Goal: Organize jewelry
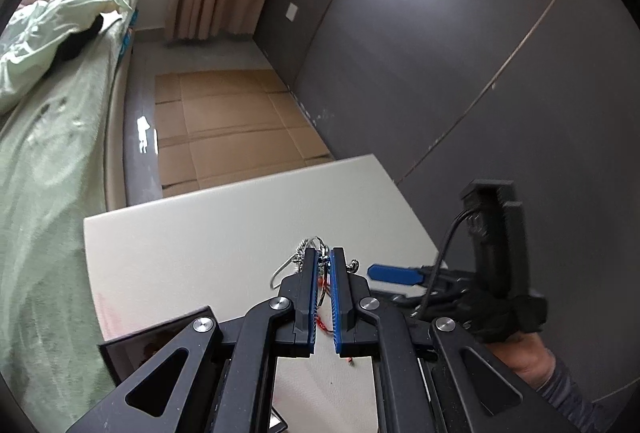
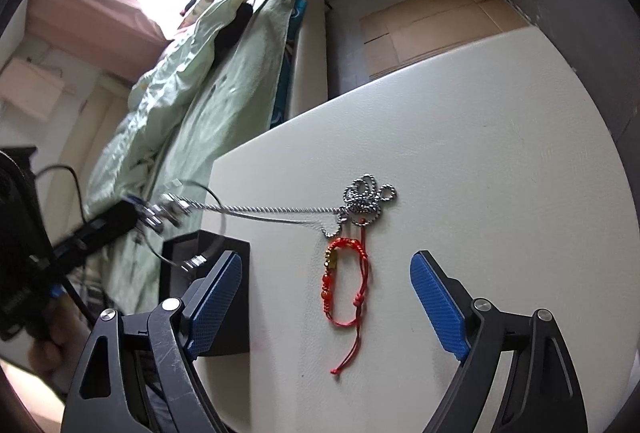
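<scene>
No readable text, no labels, no brands, no numbers, no signs anywhere

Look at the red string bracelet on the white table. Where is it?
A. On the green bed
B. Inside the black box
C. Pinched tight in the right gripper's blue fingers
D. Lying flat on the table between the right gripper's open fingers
D. In the right wrist view the red string bracelet lies flat on the white table, in the gap between the wide-apart blue fingers of the right gripper, touching neither.
</scene>
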